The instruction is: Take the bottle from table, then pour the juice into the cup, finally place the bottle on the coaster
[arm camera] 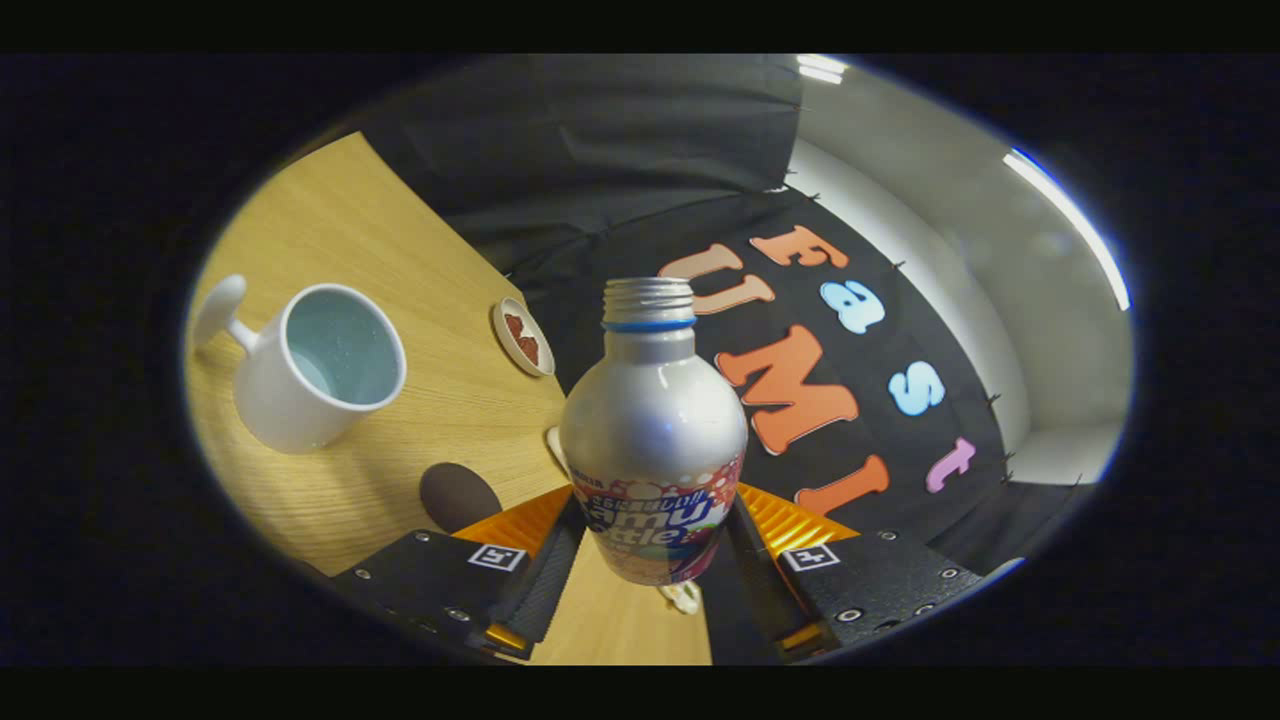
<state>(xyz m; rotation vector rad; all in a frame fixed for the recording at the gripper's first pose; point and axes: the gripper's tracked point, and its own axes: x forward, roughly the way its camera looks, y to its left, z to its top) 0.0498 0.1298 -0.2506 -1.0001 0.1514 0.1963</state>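
Observation:
A silver metal bottle (652, 425) with an uncapped threaded neck and a blue ring stands between my two fingers, and my gripper (652, 545) is shut on its lower labelled part. The bottle is lifted clear of the wooden table (400, 260), and the whole scene is tilted. A white mug (315, 370) with a pale blue inside sits beyond and to the left of the fingers, its handle pointing away to the left. A dark round coaster (458, 494) lies on the table just ahead of the left finger, between it and the mug.
A small white dish (523, 337) with red-brown pieces sits near the table's far edge, left of the bottle's neck. A small pale object (683, 597) lies on the table under the bottle. The black cloth wall rises behind the table.

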